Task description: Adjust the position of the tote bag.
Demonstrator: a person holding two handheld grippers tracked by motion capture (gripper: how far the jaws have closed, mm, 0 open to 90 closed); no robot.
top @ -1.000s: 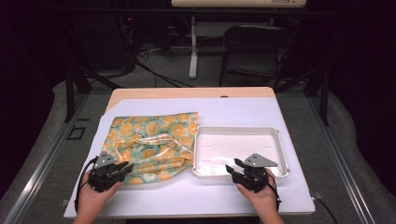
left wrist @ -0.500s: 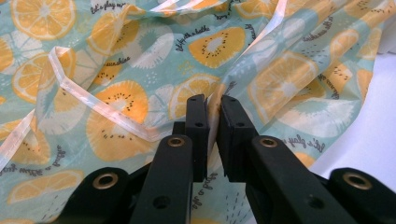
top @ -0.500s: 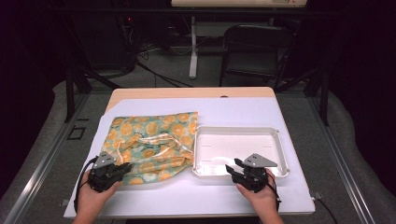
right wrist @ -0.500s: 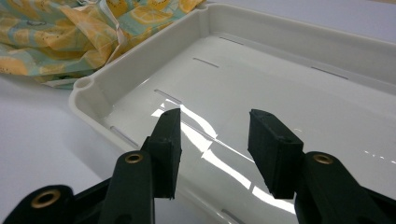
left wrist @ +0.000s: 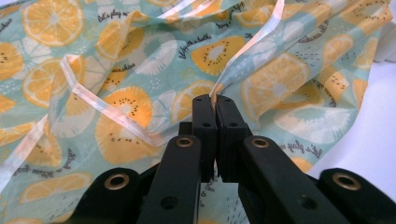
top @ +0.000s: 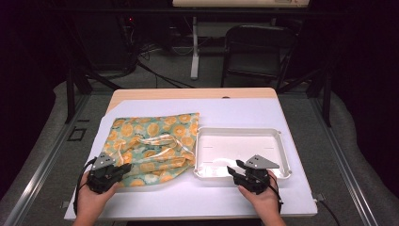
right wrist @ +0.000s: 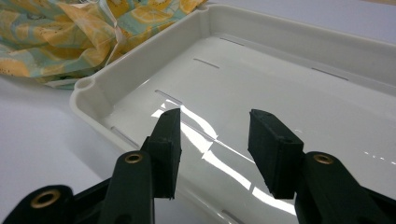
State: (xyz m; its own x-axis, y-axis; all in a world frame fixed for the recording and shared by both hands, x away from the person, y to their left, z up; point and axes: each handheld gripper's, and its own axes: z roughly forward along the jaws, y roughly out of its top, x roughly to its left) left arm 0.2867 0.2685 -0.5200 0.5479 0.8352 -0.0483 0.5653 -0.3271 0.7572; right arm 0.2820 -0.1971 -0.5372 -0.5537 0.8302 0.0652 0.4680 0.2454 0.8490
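A fruit-print bag (top: 153,146) with orange slices on pale teal lies flat on the left half of the table. My left gripper (top: 124,167) sits at the bag's near left corner. Its jaws are shut, and in the left gripper view (left wrist: 215,100) a clear strap (left wrist: 247,51) of the bag (left wrist: 116,70) runs into their tips. A white tray (top: 240,131) stands to the right of the bag with nothing in it. My right gripper (top: 233,169) hovers at the tray's near rim, open, with its jaws (right wrist: 215,140) over the tray's glossy floor (right wrist: 280,84).
A white sheet (top: 188,197) covers the table, whose wooden far edge (top: 193,93) shows. The bag (right wrist: 56,42) touches the tray's left wall (right wrist: 116,70). A dark chair (top: 256,47) and cables stand beyond the table.
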